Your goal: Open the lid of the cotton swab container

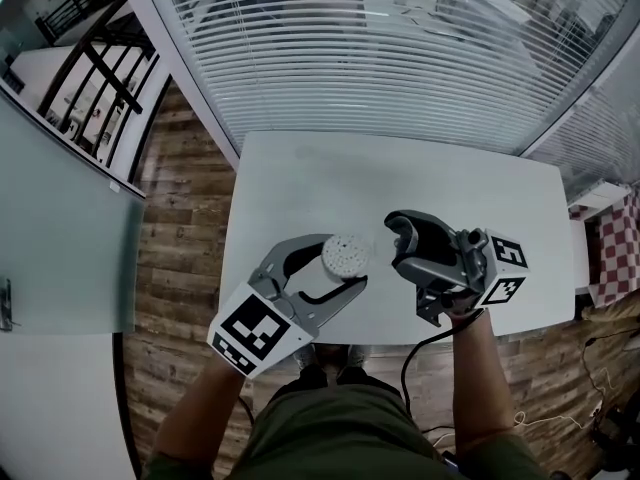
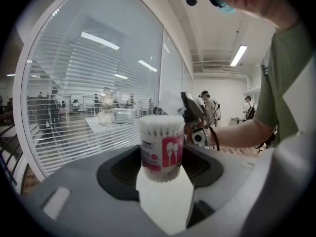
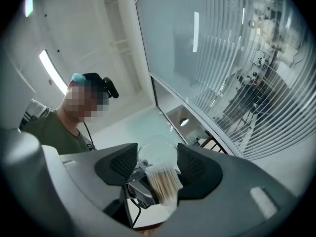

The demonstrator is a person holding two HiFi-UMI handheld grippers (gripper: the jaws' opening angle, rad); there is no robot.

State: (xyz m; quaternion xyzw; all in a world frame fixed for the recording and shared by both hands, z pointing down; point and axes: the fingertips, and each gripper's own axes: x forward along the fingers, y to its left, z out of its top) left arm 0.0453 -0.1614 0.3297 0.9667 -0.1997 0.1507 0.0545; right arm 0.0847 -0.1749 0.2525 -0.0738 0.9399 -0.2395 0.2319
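Note:
In the head view the cotton swab container [image 1: 345, 256] is a small round tub with its white swab tips showing on top. My left gripper [image 1: 343, 264] is shut on its sides above the white table [image 1: 300, 178]. The left gripper view shows the container [image 2: 160, 147] upright with a red and white label and no lid on it. My right gripper [image 1: 401, 236] hovers just right of the tub. In the right gripper view the clear round lid [image 3: 155, 154] sits between its jaws, shut on it, a little above the open container [image 3: 165, 184].
The table's near edge [image 1: 400, 340] lies under both grippers. White window blinds [image 1: 380, 58] run behind the far edge. Wood floor [image 1: 180, 268] lies to the left. A black cable [image 1: 405, 368] hangs from the right gripper.

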